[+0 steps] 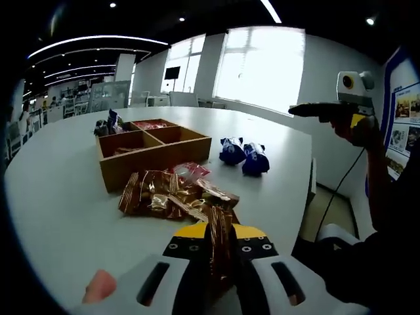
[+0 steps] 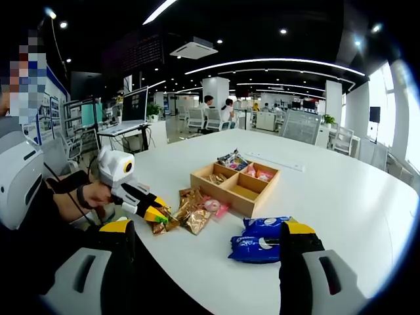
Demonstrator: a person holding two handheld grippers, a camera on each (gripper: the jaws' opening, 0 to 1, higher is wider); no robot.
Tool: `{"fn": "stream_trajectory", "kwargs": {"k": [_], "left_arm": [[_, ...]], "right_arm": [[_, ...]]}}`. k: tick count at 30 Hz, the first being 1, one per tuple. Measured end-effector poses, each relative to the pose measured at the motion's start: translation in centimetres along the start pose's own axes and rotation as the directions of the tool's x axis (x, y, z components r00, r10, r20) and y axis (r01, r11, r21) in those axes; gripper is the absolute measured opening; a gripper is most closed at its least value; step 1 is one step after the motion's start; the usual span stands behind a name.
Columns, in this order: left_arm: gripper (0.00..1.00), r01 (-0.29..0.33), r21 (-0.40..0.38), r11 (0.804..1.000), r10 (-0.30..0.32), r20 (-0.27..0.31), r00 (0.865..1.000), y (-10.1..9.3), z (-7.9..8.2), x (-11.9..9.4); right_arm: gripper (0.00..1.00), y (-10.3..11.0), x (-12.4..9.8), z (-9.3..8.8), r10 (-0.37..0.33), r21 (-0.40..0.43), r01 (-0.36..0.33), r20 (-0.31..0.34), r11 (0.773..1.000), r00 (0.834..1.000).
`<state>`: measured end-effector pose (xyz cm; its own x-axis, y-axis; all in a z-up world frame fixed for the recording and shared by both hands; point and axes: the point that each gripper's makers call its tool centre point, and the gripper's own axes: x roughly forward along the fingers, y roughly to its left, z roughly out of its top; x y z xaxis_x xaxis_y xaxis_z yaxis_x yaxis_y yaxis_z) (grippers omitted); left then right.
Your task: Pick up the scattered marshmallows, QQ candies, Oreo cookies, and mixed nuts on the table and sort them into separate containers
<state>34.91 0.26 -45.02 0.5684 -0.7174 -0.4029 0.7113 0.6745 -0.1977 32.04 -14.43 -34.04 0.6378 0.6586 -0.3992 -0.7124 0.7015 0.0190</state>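
Right up close, my left gripper (image 1: 220, 259) has its jaws pinched on a brown foil packet (image 1: 220, 246), which I'd guess is one of the nut packs. It runs lengthwise straight out between the jaws, pointing at the rest of the pile. In the right gripper view, that same gripper (image 2: 157, 214) sits at the left edge of the pile with its yellow tips down on the packets.

Just past the tips is the brown packet pile (image 1: 172, 193) on the white desk (image 1: 59, 197), with a pinkish wrapper (image 1: 191, 170) at its far edge. Beyond that, touching or nearly so, sits the wooden tray (image 1: 154, 147) with four compartments. So the tray lies dead ahead of my left jaws with the pile in between; I'd say the packet has to be lifted over the pile and the tray's near wall. Which compartment takes nuts I can't tell.

My right gripper (image 2: 207, 252) has its jaws spread wide, holding nothing. The two blue cookie packs (image 2: 262, 239) lie on the desk right between and ahead of them, long side across my line, so the right side is clearly nearer those. In the left gripper view, the blue packs (image 1: 243, 154) lie to the right of the tray, a little apart from it.

Farther back are office desks and a few people.
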Motion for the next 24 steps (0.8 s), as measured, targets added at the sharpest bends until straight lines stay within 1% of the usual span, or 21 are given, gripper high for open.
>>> {"fn": "stream_trajectory", "kwargs": {"k": [5,9,12,13,16,21,24], "left_arm": [[0.16,-0.006,0.004,1.0,0.006,0.007,1.0,0.0,0.3,-0.3],[0.16,0.007,-0.007,1.0,-0.007,0.032,0.999,-0.1,0.9,-0.8],[0.14,0.012,-0.014,1.0,-0.011,0.055,0.998,-0.1,1.8,-1.5],[0.14,0.009,-0.016,1.0,-0.008,0.069,0.998,0.0,2.3,-1.9],[0.14,0.0,-0.019,1.0,0.002,0.092,0.996,0.3,3.2,-2.7],[0.13,-0.032,-0.013,0.999,0.033,0.125,0.992,1.3,4.3,-3.8],[0.13,-0.032,-0.018,0.999,0.035,0.141,0.989,1.6,4.8,-4.3]], "right_arm": [[0.87,-0.1,-0.2,0.1,-0.004,-0.002,0.004,0.002,1.0,1.0],[0.87,-0.1,-0.2,0.2,-0.006,-0.002,0.006,0.002,1.0,1.0],[0.87,-0.1,-0.1,0.3,-0.004,-0.006,0.004,0.002,1.0,1.0],[0.87,-0.1,-0.2,0.4,-0.004,-0.007,0.004,0.004,1.0,1.0],[0.87,-0.1,-0.2,0.5,-0.005,-0.005,0.005,0.007,1.0,1.0],[0.87,0.0,0.0,0.3,-0.001,-0.003,0.001,0.003,1.0,1.0],[0.87,0.1,0.0,0.3,-0.002,-0.004,0.002,0.003,1.0,1.0]]}}
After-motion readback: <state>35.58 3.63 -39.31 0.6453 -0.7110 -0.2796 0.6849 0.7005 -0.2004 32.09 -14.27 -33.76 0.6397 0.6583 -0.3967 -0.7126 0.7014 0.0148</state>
